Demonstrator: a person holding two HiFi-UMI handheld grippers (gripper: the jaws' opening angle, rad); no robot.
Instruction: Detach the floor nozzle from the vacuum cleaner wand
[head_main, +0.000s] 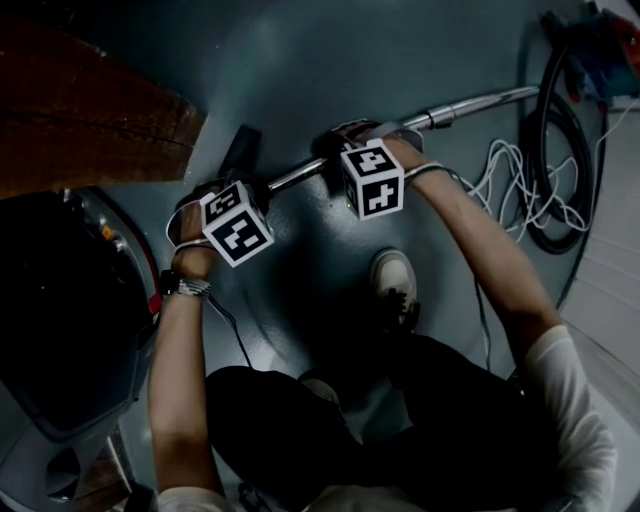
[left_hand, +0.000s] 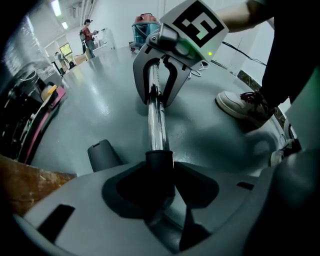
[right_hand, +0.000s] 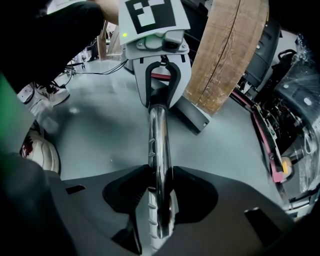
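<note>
Floor (head_main: 300, 60): smooth, grey-green, painted, with a dull sheen. The room is a large workshop hall with ceiling strip lights (people stand at the far wall in the left gripper view). A rough brown wooden board (head_main: 90, 120) lies at the head view's upper left, with dark machinery below it. A black ribbed hose (head_main: 550, 150) loops at the upper right, beside a tangle of thin white cable (head_main: 510, 180).

Wand (head_main: 470, 105): a straight, polished chrome tube, held low over the floor and running from lower left to upper right in the head view. A white shoe (head_main: 395, 285) stands on the floor nearer the person.

Floor nozzle (head_main: 240, 150): dark grey plastic, bar-shaped, at the wand's lower-left end. Its round dark collar (left_hand: 159, 160) sits over the tube's end.

Left tongs (left_hand: 160, 172): pointing steeply down, set fairly wide. The grey jaws close on the nozzle's collar from both sides.

Right tongs (right_hand: 159, 185): further along the tube. The jaws are narrow and clamp the bare chrome, with the pads pressed to either side of it.

Each pair of tongs carries a white cube with black square markers. Bare forearms reach down to both.
</note>
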